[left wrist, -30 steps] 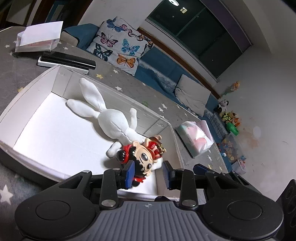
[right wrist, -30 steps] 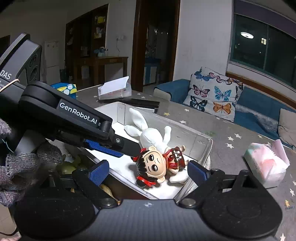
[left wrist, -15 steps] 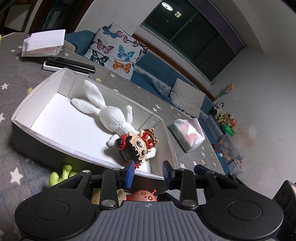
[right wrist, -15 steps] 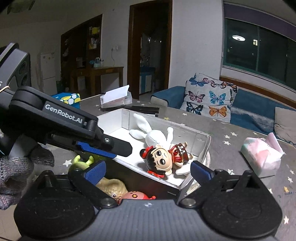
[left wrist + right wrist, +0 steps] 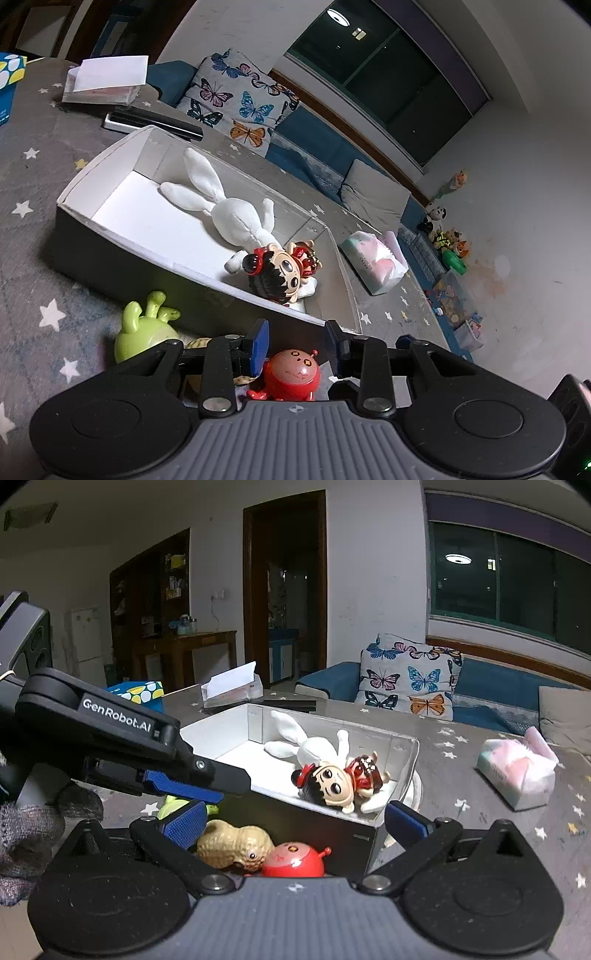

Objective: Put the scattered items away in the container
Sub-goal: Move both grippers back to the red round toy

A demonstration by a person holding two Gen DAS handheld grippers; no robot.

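A white open box [image 5: 122,147] [image 5: 236,716] holds a white plush rabbit [image 5: 229,214] [image 5: 314,749] and a black-haired doll in red [image 5: 280,275] [image 5: 336,782]. In front of the box lie a red round toy [image 5: 293,376] [image 5: 295,860], a tan peanut toy [image 5: 236,845] and a green toy [image 5: 144,332]. My left gripper [image 5: 295,347] is open, its fingers either side of the red toy; it also shows in the right wrist view [image 5: 192,794]. My right gripper [image 5: 291,821] is open and empty above the peanut and red toys.
A pink and white tissue pack [image 5: 373,258] [image 5: 517,771] lies right of the box. A black flat item [image 5: 155,122], a paper holder [image 5: 103,81] and a blue box [image 5: 140,692] lie behind. The cloth is grey with stars.
Both grippers have drawn back from the box and lowered toward the toys in front of it. The doll stays in the box. The red, peanut and green toys have come into view.
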